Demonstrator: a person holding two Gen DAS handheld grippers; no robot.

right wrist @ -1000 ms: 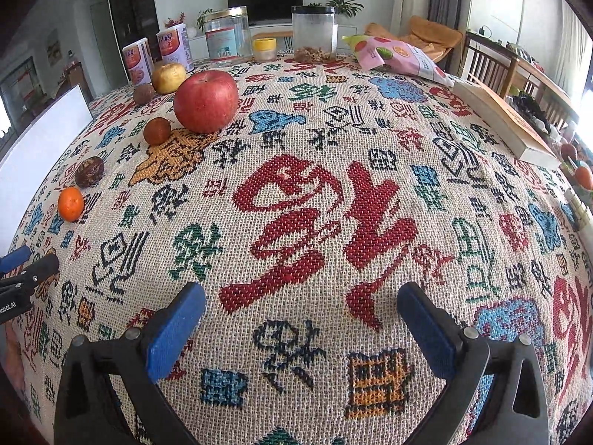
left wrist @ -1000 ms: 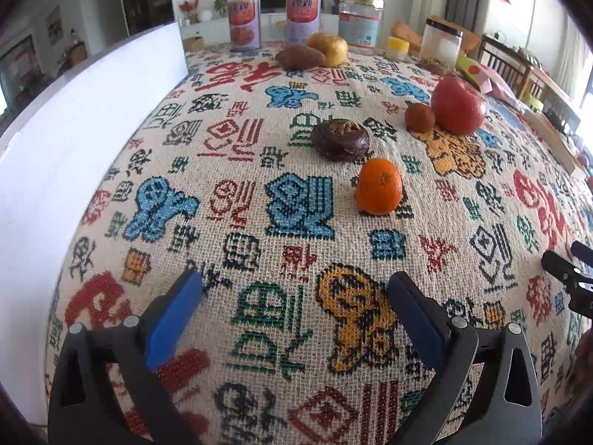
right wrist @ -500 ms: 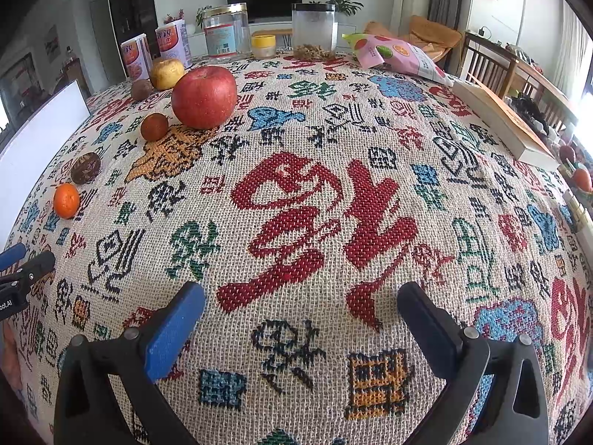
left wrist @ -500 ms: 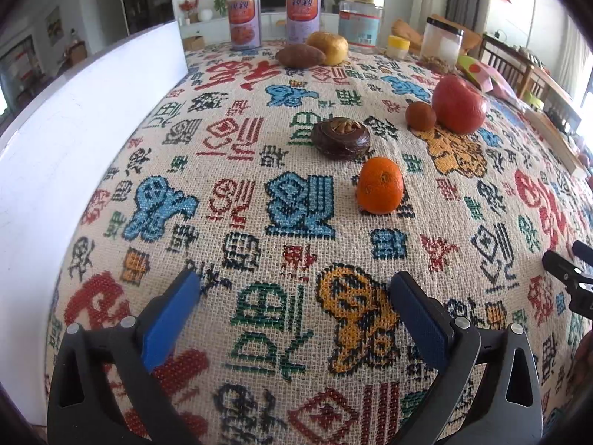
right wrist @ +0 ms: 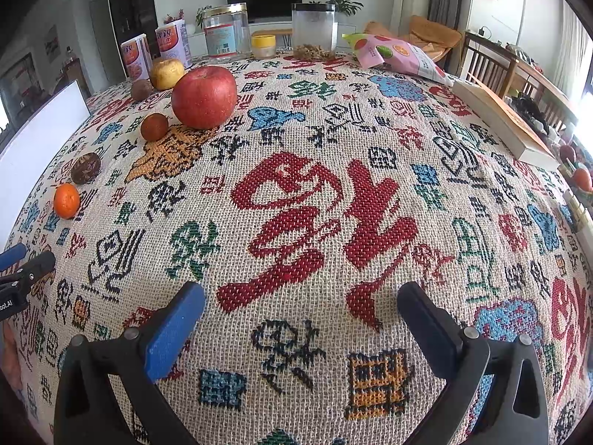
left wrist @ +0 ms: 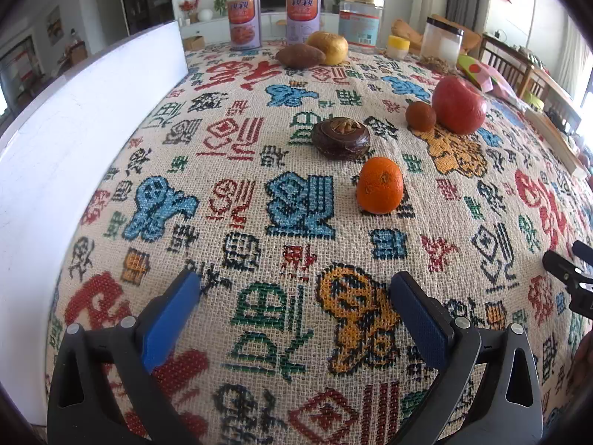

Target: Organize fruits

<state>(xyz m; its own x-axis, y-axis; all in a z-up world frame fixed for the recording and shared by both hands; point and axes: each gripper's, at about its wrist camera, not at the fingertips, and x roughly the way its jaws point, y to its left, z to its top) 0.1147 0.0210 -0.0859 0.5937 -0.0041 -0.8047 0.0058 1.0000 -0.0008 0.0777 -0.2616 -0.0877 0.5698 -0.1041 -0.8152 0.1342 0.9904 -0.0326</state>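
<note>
Fruits lie in a loose line on the patterned tablecloth. An orange mandarin [left wrist: 380, 184] [right wrist: 66, 200] sits nearest, ahead and right of my open left gripper [left wrist: 292, 291]. Behind it come a dark brown mangosteen [left wrist: 341, 137] [right wrist: 85, 168], a small brown fruit [left wrist: 420, 116] [right wrist: 154, 126] and a big red apple [left wrist: 459, 105] [right wrist: 204, 96]. Farther back are a brown oval fruit [left wrist: 300, 55] [right wrist: 141, 89] and a yellow pear [left wrist: 328, 47] [right wrist: 166, 73]. My right gripper [right wrist: 302, 302] is open over bare cloth, right of the fruits, with nothing between its fingers.
A white board [left wrist: 74, 118] stands along the table's left edge. Two tins [left wrist: 272, 18], a glass jar [left wrist: 361, 18], a clear canister [right wrist: 314, 26] and a small yellow-lidded jar [right wrist: 263, 45] line the far edge. A pink snack bag [right wrist: 396, 55] and a book [right wrist: 504, 122] lie at the right.
The right wrist view has drifted slightly so the fruits sit a bit lower and nearer. The left gripper has hardly moved. Both grippers stay open.
</note>
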